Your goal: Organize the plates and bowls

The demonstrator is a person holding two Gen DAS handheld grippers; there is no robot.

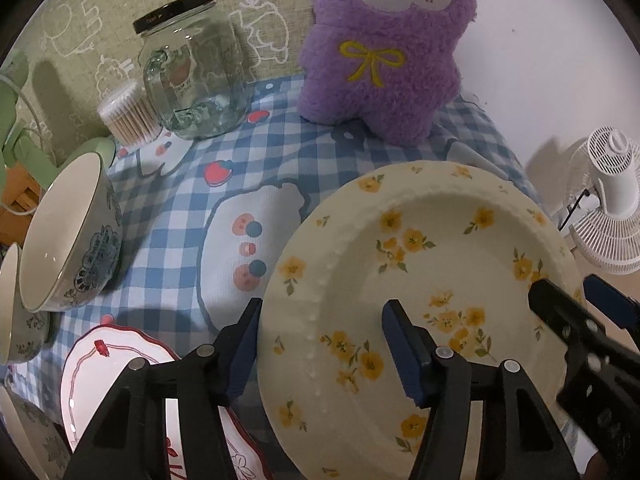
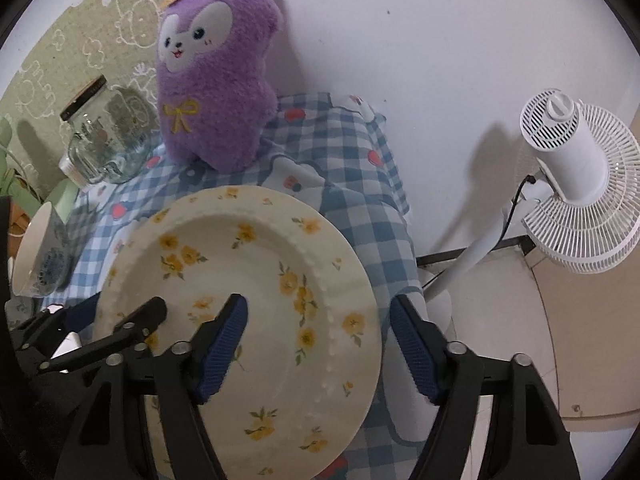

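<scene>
A cream plate with yellow flowers (image 1: 420,280) is tilted above the checked tablecloth; it also shows in the right wrist view (image 2: 240,280). My left gripper (image 1: 320,340) stands open astride its left rim, one finger outside and one over the plate's face. My right gripper (image 2: 320,344) stands open astride its right rim in the same way. A blue-patterned white bowl (image 1: 68,240) lies tipped at the left, with a second bowl (image 1: 12,304) beside it. A red-trimmed white plate (image 1: 120,384) lies under my left gripper.
A purple plush toy (image 1: 384,44) stands at the back of the table. A glass jar (image 1: 196,72) and a tub of cotton swabs (image 1: 128,116) stand at the back left. A white fan (image 2: 576,184) stands on the floor beyond the table's right edge (image 2: 404,216).
</scene>
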